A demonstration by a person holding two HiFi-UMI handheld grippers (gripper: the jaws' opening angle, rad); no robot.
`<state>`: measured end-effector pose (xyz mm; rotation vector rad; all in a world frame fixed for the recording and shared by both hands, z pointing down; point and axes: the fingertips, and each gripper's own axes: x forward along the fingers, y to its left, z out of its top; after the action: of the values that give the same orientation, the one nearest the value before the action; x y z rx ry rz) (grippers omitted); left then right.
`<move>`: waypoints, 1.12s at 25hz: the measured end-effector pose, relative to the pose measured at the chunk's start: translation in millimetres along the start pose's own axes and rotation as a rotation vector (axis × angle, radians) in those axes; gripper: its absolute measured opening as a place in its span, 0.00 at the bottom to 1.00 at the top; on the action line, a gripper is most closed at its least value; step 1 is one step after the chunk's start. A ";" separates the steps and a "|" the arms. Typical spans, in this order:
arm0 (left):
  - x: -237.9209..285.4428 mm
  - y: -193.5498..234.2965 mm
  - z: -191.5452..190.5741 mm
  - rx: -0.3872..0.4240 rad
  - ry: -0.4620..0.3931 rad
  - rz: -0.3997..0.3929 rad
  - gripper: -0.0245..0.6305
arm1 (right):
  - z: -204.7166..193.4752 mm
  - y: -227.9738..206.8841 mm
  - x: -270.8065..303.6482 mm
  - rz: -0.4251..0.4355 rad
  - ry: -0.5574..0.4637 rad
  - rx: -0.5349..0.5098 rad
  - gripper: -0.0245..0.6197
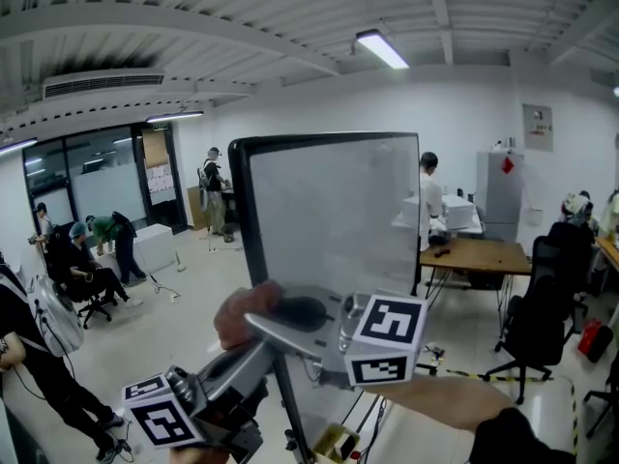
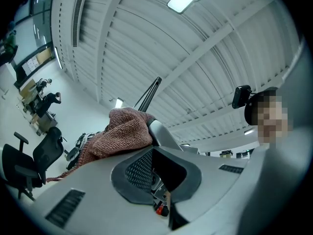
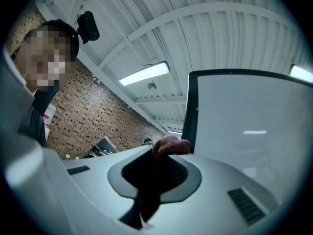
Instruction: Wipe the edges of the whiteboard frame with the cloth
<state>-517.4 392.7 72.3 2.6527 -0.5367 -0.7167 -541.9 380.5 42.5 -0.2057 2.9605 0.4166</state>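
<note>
Cloth (image 3: pixel 171 144) in right gripper (image 3: pixel 160 156)

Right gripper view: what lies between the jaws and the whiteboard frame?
Only the cloth, held in the right gripper jaws, its tip beside the whiteboard frame; that view shows this.

Pale grey is used for the left gripper (image 2: pixel 155 173) and right gripper (image 3: pixel 154 173), black-and-white marker cubes (image 1: pixel 387 341) stuck on; dark sleeve (image 1: pixel 508 438) worn.
</note>
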 end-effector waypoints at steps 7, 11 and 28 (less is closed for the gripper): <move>12.8 -8.4 15.5 0.043 -0.006 -0.015 0.02 | 21.4 -7.9 -1.4 -0.017 0.005 -0.088 0.11; 20.1 -12.1 28.2 0.054 -0.011 -0.030 0.02 | 35.7 -13.0 0.8 -0.032 0.012 -0.150 0.11; 39.4 -37.0 87.1 0.192 -0.032 -0.033 0.02 | 98.1 -26.2 16.2 -0.063 0.015 -0.300 0.11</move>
<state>-522.6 388.2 -29.9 2.8375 -0.5994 -0.7535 -541.6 381.5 -60.3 -0.3350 2.8831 0.8536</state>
